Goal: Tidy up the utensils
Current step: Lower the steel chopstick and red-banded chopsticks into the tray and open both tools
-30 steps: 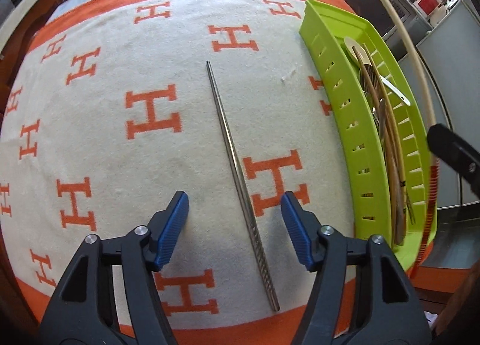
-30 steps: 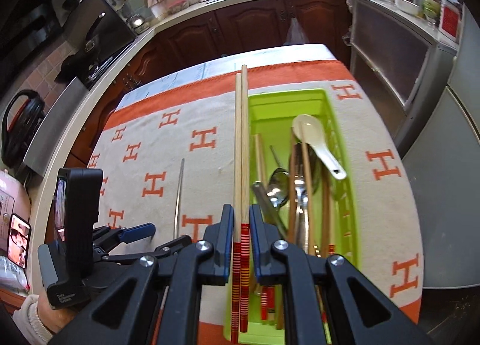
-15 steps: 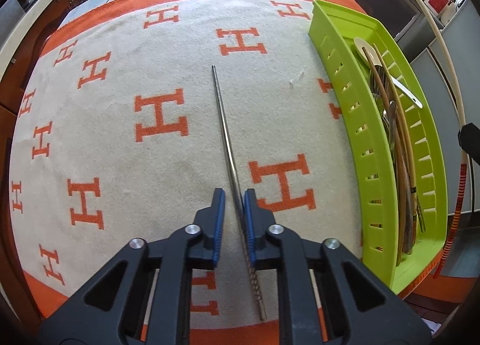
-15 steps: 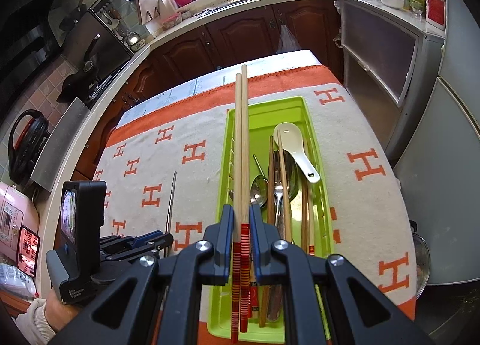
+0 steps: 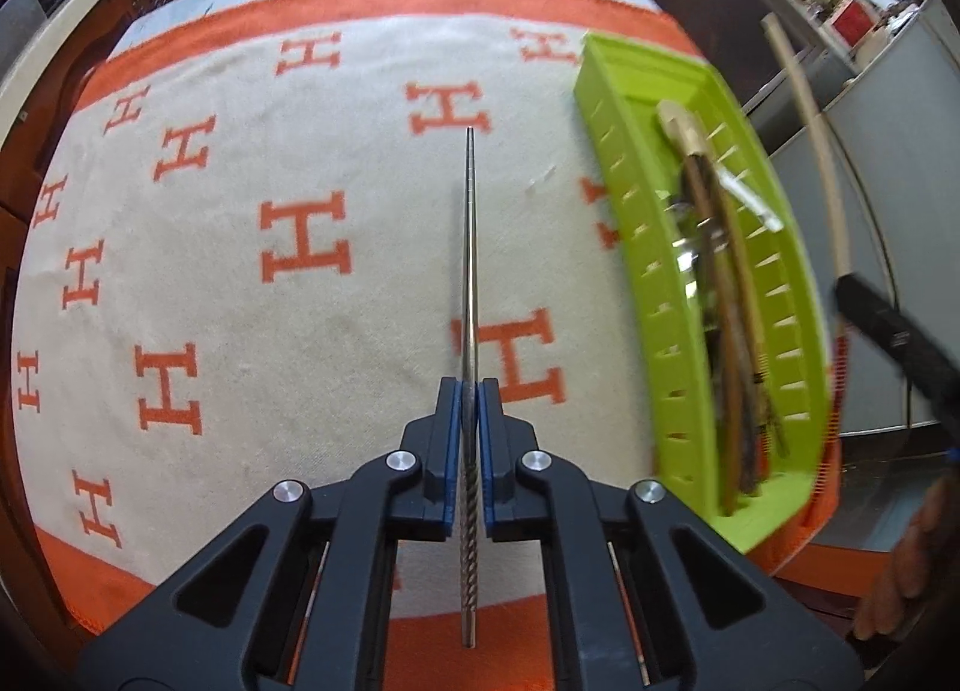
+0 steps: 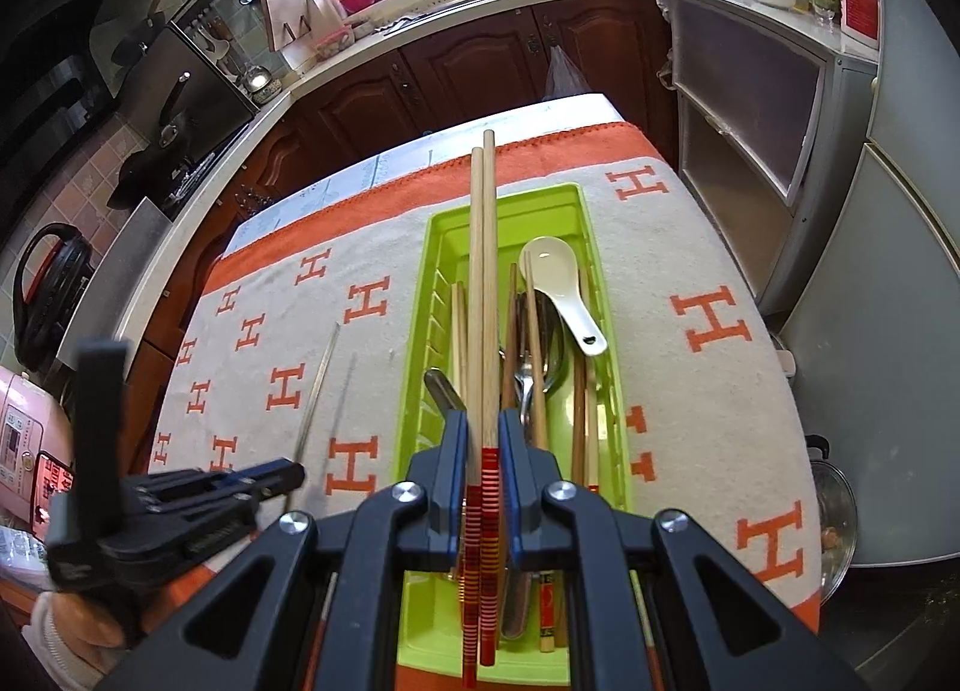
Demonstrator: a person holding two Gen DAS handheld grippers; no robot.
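A cream cloth (image 5: 360,283) with orange H marks fills the frame; at right sits a green utensil tray (image 6: 594,247). At centre, the left gripper (image 5: 470,391) clamps a metal chopstick (image 5: 471,247) pointing up-frame. Only the right view shows the right gripper (image 6: 483,427) pinching wooden chopsticks (image 6: 483,283) above the tray.

Each hand-held gripper is black plastic with big triangle holes in its arms. The left hand-held gripper (image 5: 471,409) and the right hand-held gripper (image 6: 483,439) have blue pads (image 5: 485,439) inside the fingers and round silver screws (image 5: 401,459) on top. A white cuff (image 6: 45,625) shows at the lower left of the right view.
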